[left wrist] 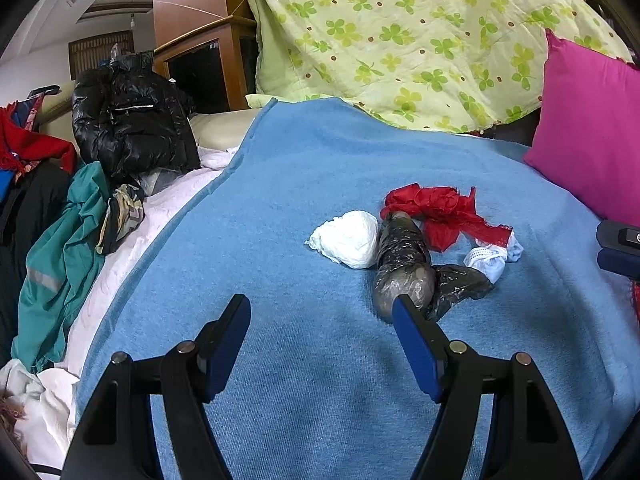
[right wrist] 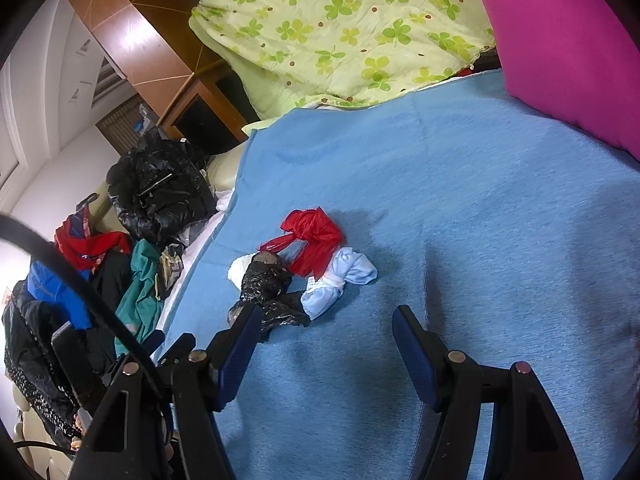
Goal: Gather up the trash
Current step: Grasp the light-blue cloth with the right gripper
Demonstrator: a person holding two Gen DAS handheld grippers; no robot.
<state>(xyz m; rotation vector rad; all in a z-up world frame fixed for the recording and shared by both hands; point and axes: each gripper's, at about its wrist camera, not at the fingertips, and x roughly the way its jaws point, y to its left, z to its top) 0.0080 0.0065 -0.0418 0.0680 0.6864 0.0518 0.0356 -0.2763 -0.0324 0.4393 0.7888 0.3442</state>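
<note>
Several bits of trash lie bunched on the blue blanket (left wrist: 304,168): a crumpled white wad (left wrist: 348,238), a dark plastic bag wrapped round something (left wrist: 404,264), a red plastic bag (left wrist: 440,210) and a knotted white-and-pale-blue bag (left wrist: 494,256). My left gripper (left wrist: 322,308) hovers open just short of them, its right fingertip (left wrist: 404,312) in front of the dark bag's near end. In the right wrist view the same pile shows: red bag (right wrist: 316,240), dark bag (right wrist: 268,284), pale bag (right wrist: 340,280). My right gripper (right wrist: 324,320) is open, the pile ahead and left.
A magenta cushion (left wrist: 592,132) lies at the right, a clover-print quilt (left wrist: 420,32) behind. Clothes are heaped at the left: black puffer jacket (left wrist: 132,116), teal garment (left wrist: 60,256), red cloth (left wrist: 32,144). A wooden cabinet (left wrist: 200,60) stands beyond. The other gripper's tip (left wrist: 620,248) shows at the right edge.
</note>
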